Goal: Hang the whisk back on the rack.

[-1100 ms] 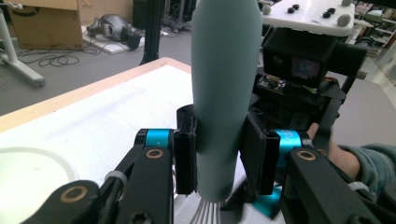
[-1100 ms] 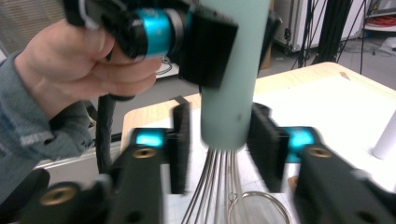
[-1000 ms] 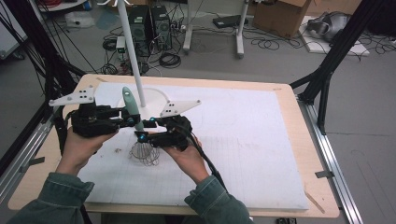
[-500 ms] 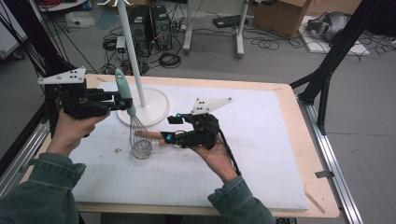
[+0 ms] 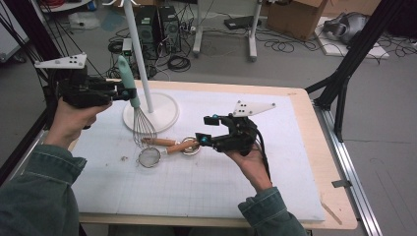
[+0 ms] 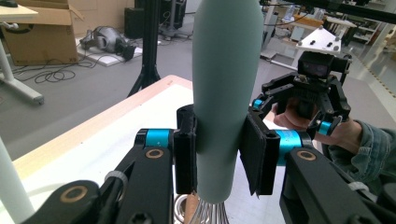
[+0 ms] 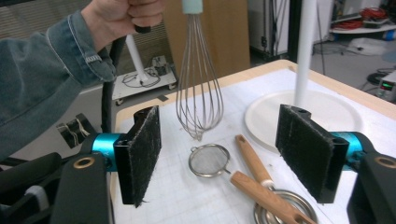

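A whisk with a mint-green handle [image 5: 125, 73] and wire loops [image 5: 143, 127] hangs upright over the left of the white mat. My left gripper [image 5: 124, 92] is shut on the handle [image 6: 225, 93], one pad on each side, and the wires' tip is just above the mat. Below it lie a small mesh strainer [image 5: 149, 157] and a second strainer [image 5: 190, 146], both with wooden handles. My right gripper [image 5: 206, 129] hovers to the right of them. Its jaws have just been opening, and its pads [image 7: 144, 154] stand wide apart with nothing held between them.
A white stand with a round base [image 5: 160, 112] and a thin pole [image 5: 135, 44] rises at the back left, close behind the whisk. The mat [image 5: 221, 187] covers most of the wooden table [image 5: 339, 219]. Cables and boxes lie on the floor beyond.
The left gripper has lifted the whisk up and to the left, off the strainers. The right gripper has pulled away from the whisk to the right, and its jaws have spread wider.
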### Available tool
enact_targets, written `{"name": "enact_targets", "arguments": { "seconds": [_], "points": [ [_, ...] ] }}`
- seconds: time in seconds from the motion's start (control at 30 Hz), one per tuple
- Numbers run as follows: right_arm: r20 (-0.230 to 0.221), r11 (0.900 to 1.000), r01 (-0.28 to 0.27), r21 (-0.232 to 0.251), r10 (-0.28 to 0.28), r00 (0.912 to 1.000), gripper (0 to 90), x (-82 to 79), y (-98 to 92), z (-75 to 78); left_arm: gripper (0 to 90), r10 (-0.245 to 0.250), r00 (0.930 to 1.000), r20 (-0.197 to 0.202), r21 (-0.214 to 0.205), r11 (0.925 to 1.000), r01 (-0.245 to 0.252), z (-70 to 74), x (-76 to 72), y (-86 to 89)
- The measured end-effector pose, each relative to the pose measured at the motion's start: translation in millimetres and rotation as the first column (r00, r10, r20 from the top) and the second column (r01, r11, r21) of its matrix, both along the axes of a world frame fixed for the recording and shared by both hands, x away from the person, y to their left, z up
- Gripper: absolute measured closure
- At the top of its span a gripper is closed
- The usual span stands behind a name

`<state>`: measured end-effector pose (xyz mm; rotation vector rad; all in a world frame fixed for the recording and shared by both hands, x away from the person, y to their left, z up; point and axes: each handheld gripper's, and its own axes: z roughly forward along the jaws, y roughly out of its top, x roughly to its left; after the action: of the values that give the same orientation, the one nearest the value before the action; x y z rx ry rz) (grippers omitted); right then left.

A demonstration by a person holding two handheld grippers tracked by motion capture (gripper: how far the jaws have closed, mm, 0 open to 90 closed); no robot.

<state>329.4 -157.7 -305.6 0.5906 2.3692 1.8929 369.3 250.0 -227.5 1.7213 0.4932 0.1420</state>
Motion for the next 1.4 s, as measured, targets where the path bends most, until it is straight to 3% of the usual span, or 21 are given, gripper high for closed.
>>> {"name": "enact_targets", "arguments": {
  "seconds": [0.3,0.67,1.4],
  "points": [
    [-0.006,0.9988,0.046,0.019,-0.046,0.9989,27.9,-4.3,-26.8,-1.9,68.1,0.001,1.0000,0.005,0.002,1.0000,-0.001,13.3,15.8,5.4],
    [-0.019,0.9963,0.084,0.018,-0.084,0.9963,26.4,-3.7,-45.3,-4.8,68.1,0.005,1.0000,0.005,0.010,0.9999,-0.005,29.2,36.0,12.8],
    [-0.025,0.9919,0.120,0.042,-0.119,0.9926,25.6,-1.6,-59.7,-4.2,68.1,-0.012,0.9999,-0.001,-0.014,0.9998,0.012,66.6,82.5,14.3]
  ]
}}
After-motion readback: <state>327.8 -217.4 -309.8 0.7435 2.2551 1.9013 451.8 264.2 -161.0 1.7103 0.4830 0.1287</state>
